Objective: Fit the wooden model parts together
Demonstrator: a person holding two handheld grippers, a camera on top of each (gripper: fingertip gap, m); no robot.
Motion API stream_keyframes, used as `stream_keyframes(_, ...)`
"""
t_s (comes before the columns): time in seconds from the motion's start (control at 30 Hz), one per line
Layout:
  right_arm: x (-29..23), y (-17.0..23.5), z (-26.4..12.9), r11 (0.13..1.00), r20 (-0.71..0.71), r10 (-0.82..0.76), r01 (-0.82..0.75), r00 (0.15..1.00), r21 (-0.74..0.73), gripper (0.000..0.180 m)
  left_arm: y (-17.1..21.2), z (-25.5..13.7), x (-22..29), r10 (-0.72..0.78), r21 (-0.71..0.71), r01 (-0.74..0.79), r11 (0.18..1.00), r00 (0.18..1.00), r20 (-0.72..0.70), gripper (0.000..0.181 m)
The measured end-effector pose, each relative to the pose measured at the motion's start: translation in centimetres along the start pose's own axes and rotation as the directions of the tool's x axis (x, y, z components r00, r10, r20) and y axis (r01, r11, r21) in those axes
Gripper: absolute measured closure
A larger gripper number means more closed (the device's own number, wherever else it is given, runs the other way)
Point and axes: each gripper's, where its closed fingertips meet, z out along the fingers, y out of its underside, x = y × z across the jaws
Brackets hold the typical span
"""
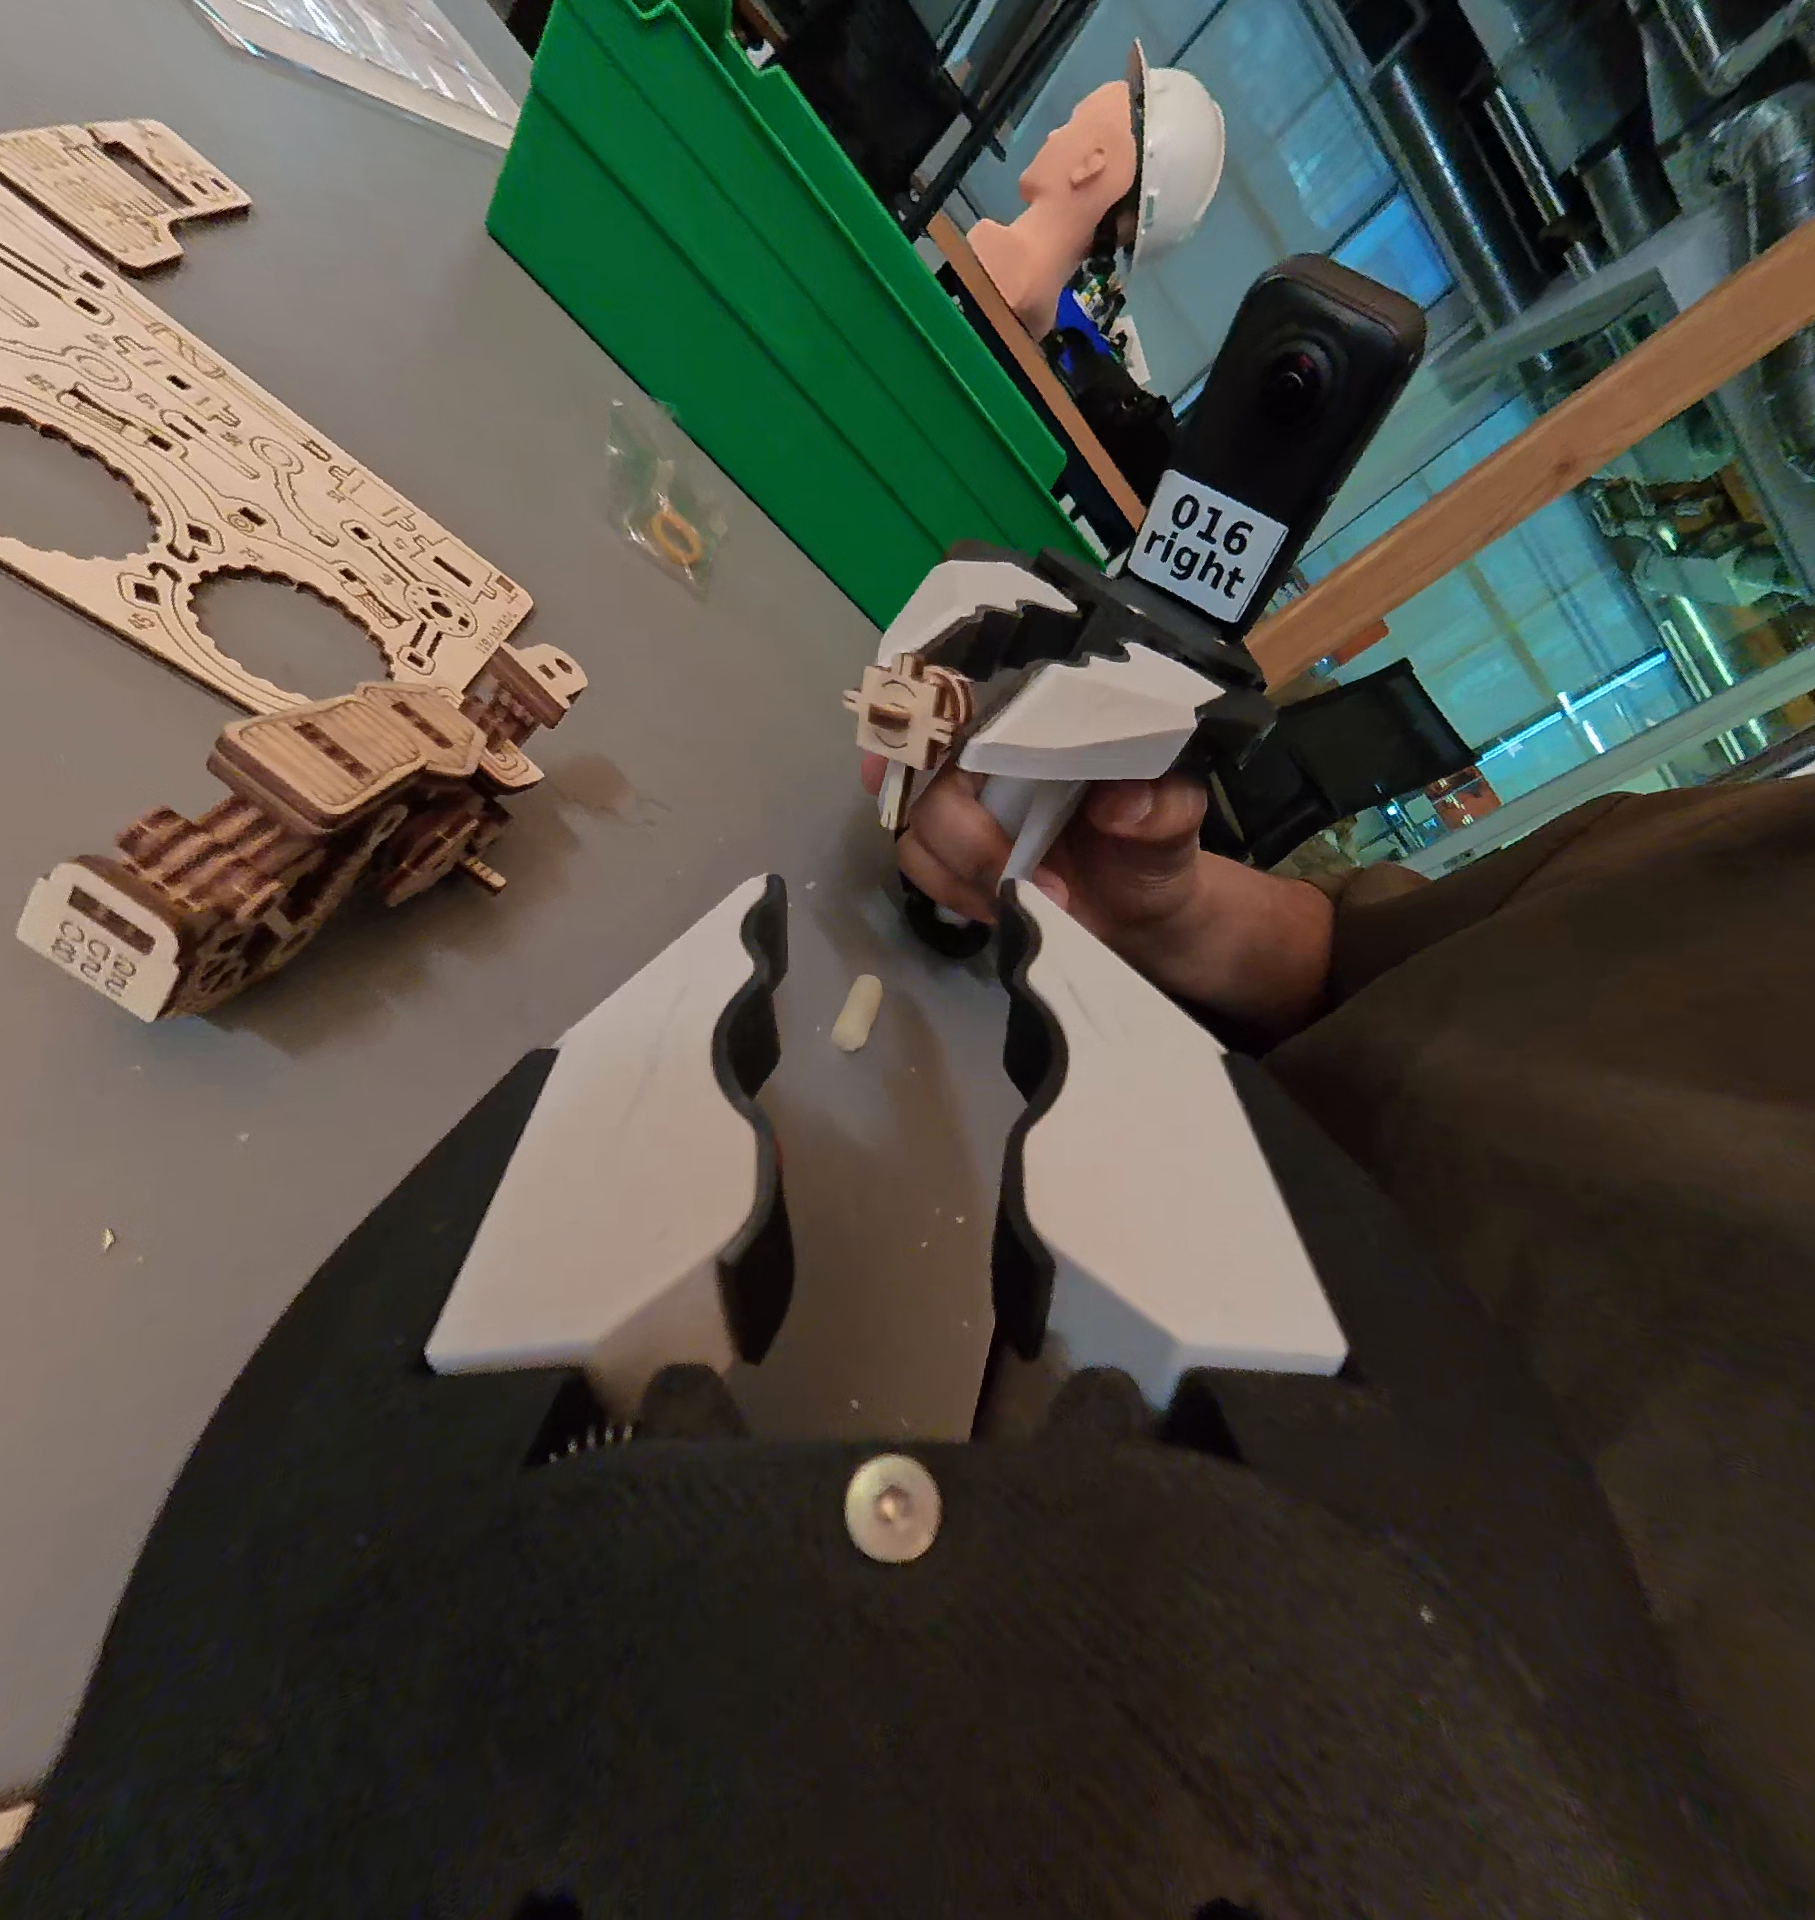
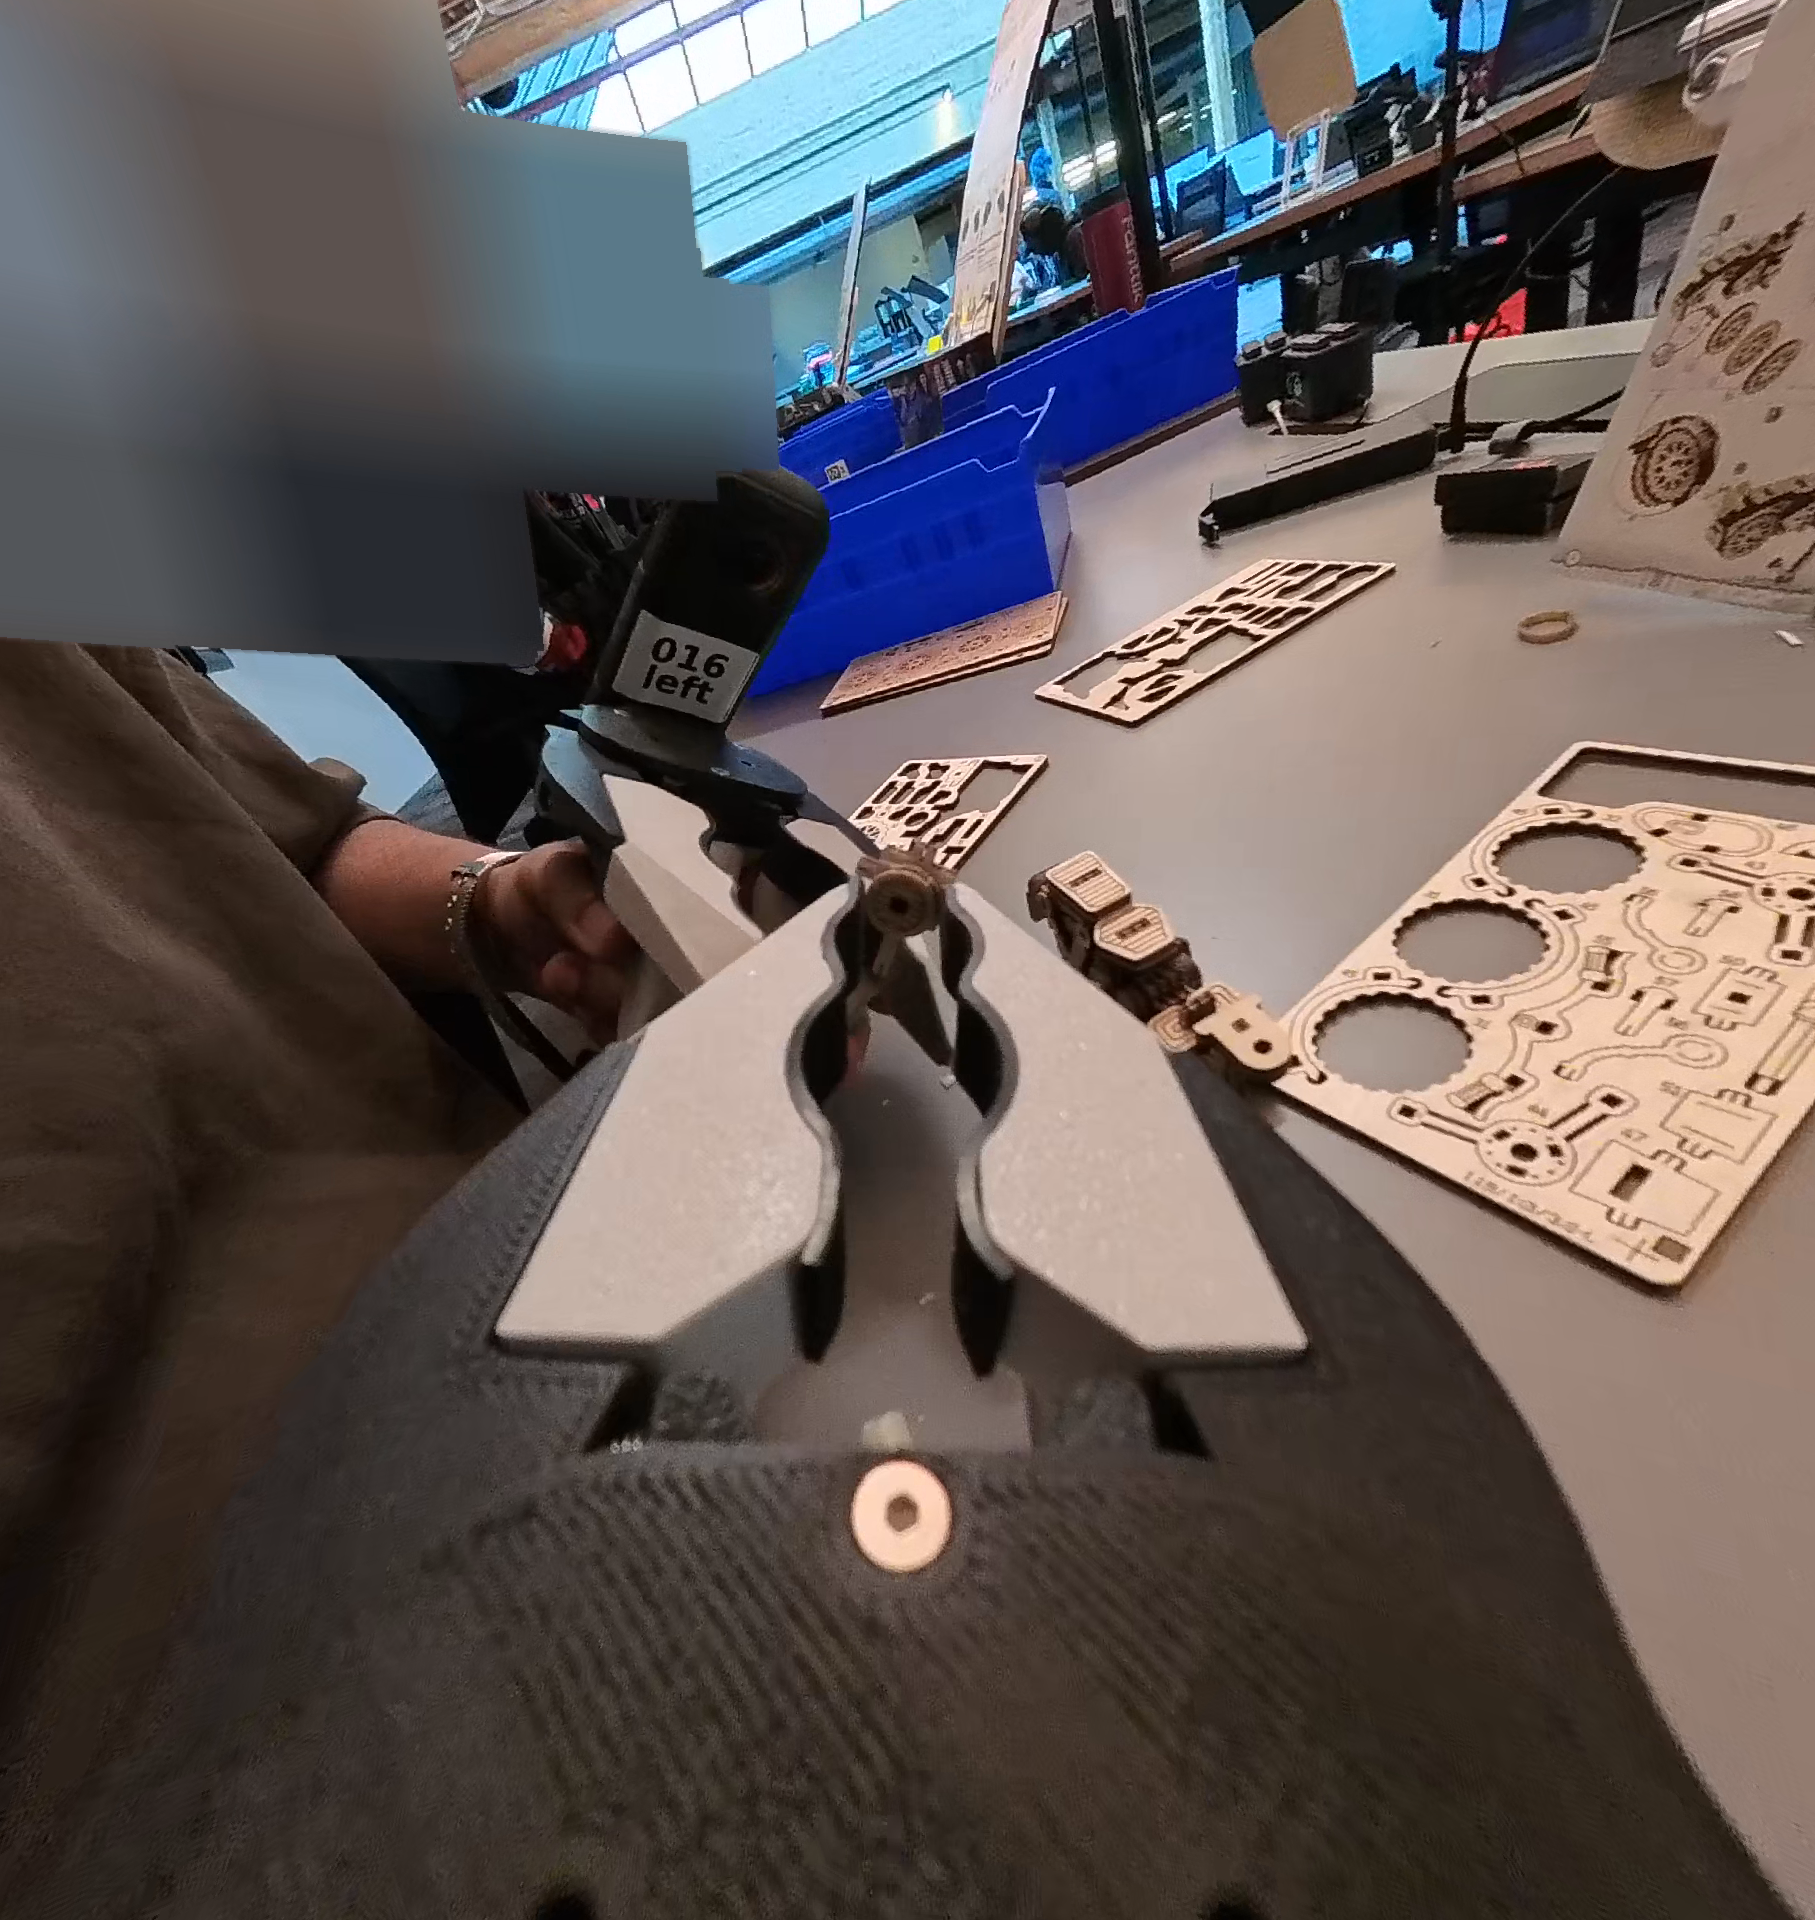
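My right gripper (image 2: pixel 898 904) is shut on a small round wooden hub part (image 2: pixel 900 902) with a thin stem, held above the table; it also shows in the left wrist view (image 1: pixel 908 709). My left gripper (image 1: pixel 887 914) is open and empty, low over the grey table (image 1: pixel 259 1195), below the right gripper (image 1: pixel 934 696). The half-built wooden model vehicle (image 1: pixel 290 821) lies on the table to the left; it also shows in the right wrist view (image 2: pixel 1131 951). A small white peg (image 1: pixel 856 1013) lies on the table between my left fingers.
A punched-out wooden parts sheet (image 1: pixel 155 457) lies behind the model, also in the right wrist view (image 2: pixel 1609 1018). More sheets (image 2: pixel 1209 634) lie farther off. A green bin (image 1: pixel 757 312), blue bins (image 2: pixel 944 530) and a small plastic bag (image 1: pixel 664 499) stand beyond. The tips of both grippers are at nearly the same place.
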Motion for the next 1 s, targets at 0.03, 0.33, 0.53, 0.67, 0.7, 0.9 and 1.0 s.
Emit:
stream_keyframes(0.03,0.06,0.00,0.01,1.000,-0.001,0.002,-0.002,1.000,0.000,0.168,0.00,-0.02,-0.01,-0.004,-0.001,0.004,1.000,1.000,-0.003,0.142)
stream_keyframes(0.33,0.20,0.05,-0.01,1.000,-0.002,0.007,-0.007,1.000,-0.001,0.168,-0.07,-0.11,-0.16,-0.039,-0.002,0.039,0.999,0.999,-0.015,0.142)
stream_keyframes(0.53,0.20,0.06,-0.01,1.000,-0.001,0.009,-0.009,1.000,-0.001,0.168,-0.06,-0.11,-0.35,-0.029,-0.005,0.029,1.000,1.000,-0.003,0.142)
stream_keyframes(0.67,0.22,0.07,-0.02,1.000,-0.001,0.009,-0.009,1.000,-0.002,0.168,-0.07,-0.12,-0.36,-0.010,-0.005,0.010,1.000,1.000,0.005,0.142)
stream_keyframes(0.7,0.23,0.07,-0.02,1.000,-0.002,0.010,-0.010,1.000,-0.002,0.168,-0.05,-0.11,-0.36,-0.005,-0.007,0.005,1.000,1.000,0.007,0.142)
stream_keyframes(0.9,0.24,0.08,-0.03,1.000,-0.002,0.011,-0.011,1.000,-0.003,0.168,-0.01,-0.10,-0.37,0.001,-0.009,-0.001,1.000,1.000,0.010,0.141)
stream_keyframes(1.0,0.24,0.10,-0.03,1.000,-0.002,0.010,-0.010,1.000,-0.003,0.168,-0.05,-0.12,-0.40,0.001,-0.008,-0.001,1.000,1.000,0.011,0.142)
